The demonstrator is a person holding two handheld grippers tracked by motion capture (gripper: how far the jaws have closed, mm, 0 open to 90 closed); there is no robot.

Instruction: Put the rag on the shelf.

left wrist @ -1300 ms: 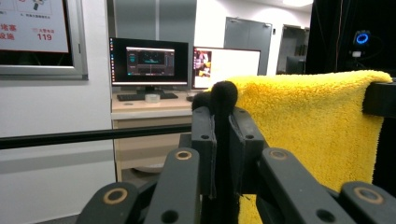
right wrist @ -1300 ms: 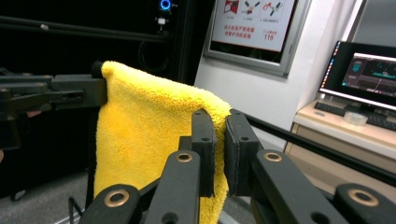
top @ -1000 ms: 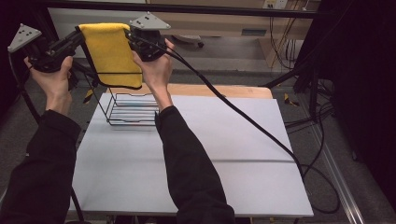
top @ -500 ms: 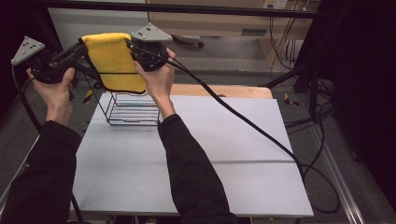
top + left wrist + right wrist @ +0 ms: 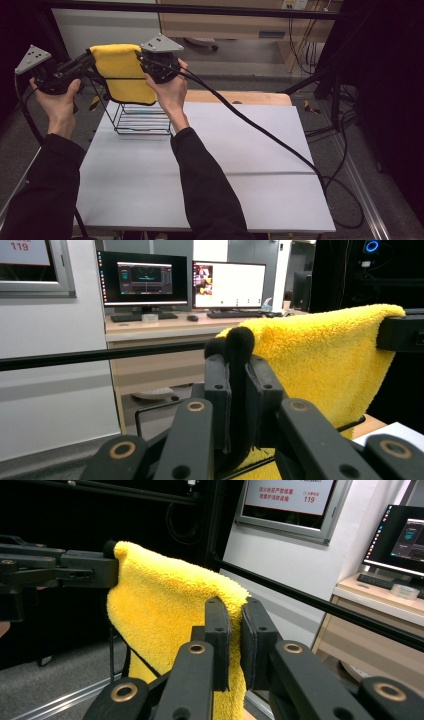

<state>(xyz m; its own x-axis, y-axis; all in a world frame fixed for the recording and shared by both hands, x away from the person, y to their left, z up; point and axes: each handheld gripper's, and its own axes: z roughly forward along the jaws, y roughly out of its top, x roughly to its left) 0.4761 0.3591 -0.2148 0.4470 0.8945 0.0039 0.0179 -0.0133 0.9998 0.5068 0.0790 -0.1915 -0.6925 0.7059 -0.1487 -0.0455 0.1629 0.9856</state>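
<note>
A yellow towel (image 5: pixel 122 72) hangs stretched between the two grippers, above a black wire rack (image 5: pixel 142 120) at the table's far left. My left gripper (image 5: pixel 90 56) is shut on its left top corner, and my right gripper (image 5: pixel 141 57) is shut on its right top corner. In the left gripper view the jaws (image 5: pixel 235 355) pinch the towel (image 5: pixel 320 355), and the other gripper (image 5: pixel 400 332) clamps the far corner. In the right gripper view the jaws (image 5: pixel 232 610) close on the towel's (image 5: pixel 165 610) edge, with the left gripper (image 5: pixel 107 570) holding the opposite end.
The white table (image 5: pixel 225 165) stretches to the right and toward the person. A thick black cable (image 5: pixel 260 132) trails from the right gripper across the table. A wooden strip (image 5: pixel 240 96) lines the far edge. Desks with monitors (image 5: pixel 182 280) stand beyond.
Both grippers have carried the towel slightly down and to the right, closer to the wire rack. Both stay shut on it.
</note>
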